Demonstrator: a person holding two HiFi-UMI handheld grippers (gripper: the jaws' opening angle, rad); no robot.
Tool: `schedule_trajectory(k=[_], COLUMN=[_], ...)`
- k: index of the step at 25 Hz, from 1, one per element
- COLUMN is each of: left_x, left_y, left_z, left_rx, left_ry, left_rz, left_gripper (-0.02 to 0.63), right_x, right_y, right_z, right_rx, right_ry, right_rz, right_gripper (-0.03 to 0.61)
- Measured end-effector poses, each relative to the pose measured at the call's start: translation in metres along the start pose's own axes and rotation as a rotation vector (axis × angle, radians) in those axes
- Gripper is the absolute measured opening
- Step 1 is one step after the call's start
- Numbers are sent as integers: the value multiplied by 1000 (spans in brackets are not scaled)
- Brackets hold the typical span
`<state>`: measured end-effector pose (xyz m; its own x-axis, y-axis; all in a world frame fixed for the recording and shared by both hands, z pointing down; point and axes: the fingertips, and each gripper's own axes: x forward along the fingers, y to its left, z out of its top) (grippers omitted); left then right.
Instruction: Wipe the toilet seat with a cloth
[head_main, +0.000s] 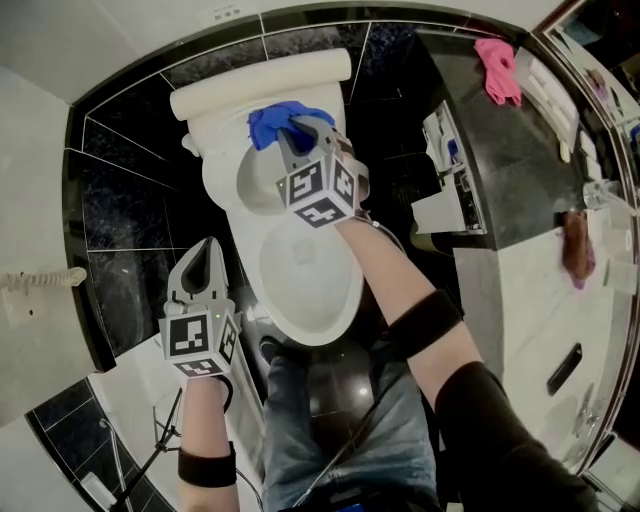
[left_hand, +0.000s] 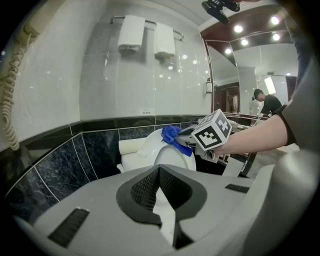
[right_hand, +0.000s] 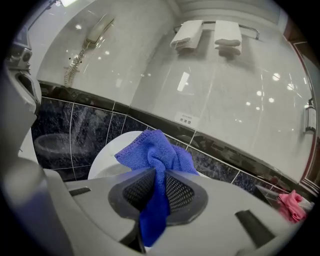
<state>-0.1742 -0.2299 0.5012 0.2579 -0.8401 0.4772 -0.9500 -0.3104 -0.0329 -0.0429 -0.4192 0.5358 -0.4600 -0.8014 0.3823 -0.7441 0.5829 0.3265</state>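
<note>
Blue cloth (head_main: 268, 126) pinched tight by the right gripper (head_main: 303, 140) at the back of the toilet (head_main: 312, 285), left gripper (head_main: 206, 250) (jaws pressed together, nothing in them) just beside it

Right gripper (head_main: 300, 133) forward, tight on cloth (head_main: 266, 125); left gripper (head_main: 208, 250) lower, seemingly closed, empty.

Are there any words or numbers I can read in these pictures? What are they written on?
No words or numbers can be read anywhere.
Small white wall label: it has print, but it is too small and blurred to read.
Left marker cube and right marker cube: only black-and-white square patterns, no letters or numbers.
</note>
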Motion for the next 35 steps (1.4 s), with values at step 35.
schedule_trajectory(k=[35], left_x=[51], left_y=[-18], left_z=[-123], left_rx=[-46], left_ry=[62], left_rz=[-13], left_gripper=[0], right_x=[-11], right_y=[38], right_z=[-284], right_rx=[231], right_ry=[379], right_rz=[-129], right_gripper=[71])
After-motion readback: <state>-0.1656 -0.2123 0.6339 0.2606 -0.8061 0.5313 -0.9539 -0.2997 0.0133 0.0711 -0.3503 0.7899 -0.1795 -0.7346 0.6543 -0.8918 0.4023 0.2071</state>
